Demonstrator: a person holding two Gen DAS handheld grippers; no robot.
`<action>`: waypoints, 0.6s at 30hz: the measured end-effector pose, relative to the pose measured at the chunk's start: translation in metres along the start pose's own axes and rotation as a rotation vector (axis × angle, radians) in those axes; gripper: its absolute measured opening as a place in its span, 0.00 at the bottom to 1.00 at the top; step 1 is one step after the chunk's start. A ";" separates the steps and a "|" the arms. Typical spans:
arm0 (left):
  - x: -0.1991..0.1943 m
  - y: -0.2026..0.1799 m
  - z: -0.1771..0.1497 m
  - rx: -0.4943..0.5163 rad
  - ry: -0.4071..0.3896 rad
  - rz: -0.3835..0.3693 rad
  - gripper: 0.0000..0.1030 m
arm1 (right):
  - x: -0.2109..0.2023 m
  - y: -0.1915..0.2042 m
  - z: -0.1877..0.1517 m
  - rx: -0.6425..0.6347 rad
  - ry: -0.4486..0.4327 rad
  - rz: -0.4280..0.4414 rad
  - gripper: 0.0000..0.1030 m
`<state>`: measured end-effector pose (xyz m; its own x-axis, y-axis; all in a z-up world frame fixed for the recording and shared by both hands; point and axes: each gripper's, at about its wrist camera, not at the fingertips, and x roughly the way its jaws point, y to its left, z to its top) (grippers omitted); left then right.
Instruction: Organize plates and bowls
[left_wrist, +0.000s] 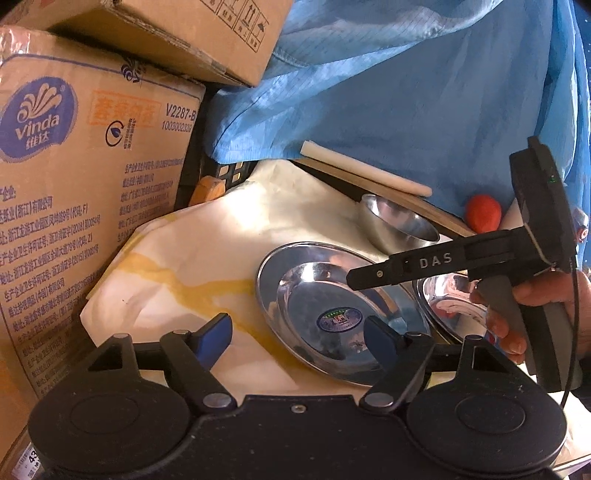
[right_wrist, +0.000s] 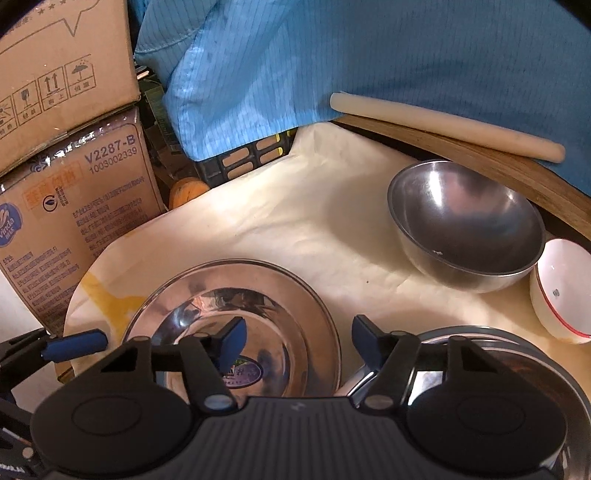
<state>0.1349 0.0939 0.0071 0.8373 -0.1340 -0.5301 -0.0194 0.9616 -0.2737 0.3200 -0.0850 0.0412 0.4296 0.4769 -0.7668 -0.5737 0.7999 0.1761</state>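
Note:
A steel plate (left_wrist: 317, 295) with a round sticker lies on the cream cloth (left_wrist: 192, 258); it also shows in the right wrist view (right_wrist: 258, 295). A second steel plate (left_wrist: 450, 306) lies to its right, and shows under my right gripper (right_wrist: 498, 343). A steel bowl (right_wrist: 465, 225) stands behind them, also in the left wrist view (left_wrist: 395, 225). A white bowl with a red rim (right_wrist: 561, 291) stands right of it. My left gripper (left_wrist: 297, 338) is open and empty over the near edge of the first plate. My right gripper (right_wrist: 297, 338) is open and empty between the two plates.
Stacked cardboard boxes (left_wrist: 74, 184) stand at the left beside the cloth. A blue garment (right_wrist: 332, 55) hangs behind. A white rod (right_wrist: 443, 125) lies on a curved wooden rim (right_wrist: 498, 166). A red object (left_wrist: 482, 212) sits at the far right.

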 end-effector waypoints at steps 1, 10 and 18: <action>-0.001 0.000 0.000 0.001 -0.003 -0.001 0.76 | 0.000 0.000 0.000 0.001 0.001 0.000 0.65; -0.002 -0.005 -0.001 -0.031 0.043 -0.085 0.70 | 0.004 0.003 -0.001 -0.005 0.019 0.001 0.56; 0.014 -0.004 -0.009 -0.081 0.103 -0.109 0.51 | 0.004 0.002 -0.001 0.005 0.020 -0.004 0.47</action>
<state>0.1416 0.0866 -0.0060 0.7766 -0.2645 -0.5718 0.0212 0.9181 -0.3959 0.3201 -0.0820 0.0375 0.4180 0.4666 -0.7795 -0.5687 0.8035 0.1760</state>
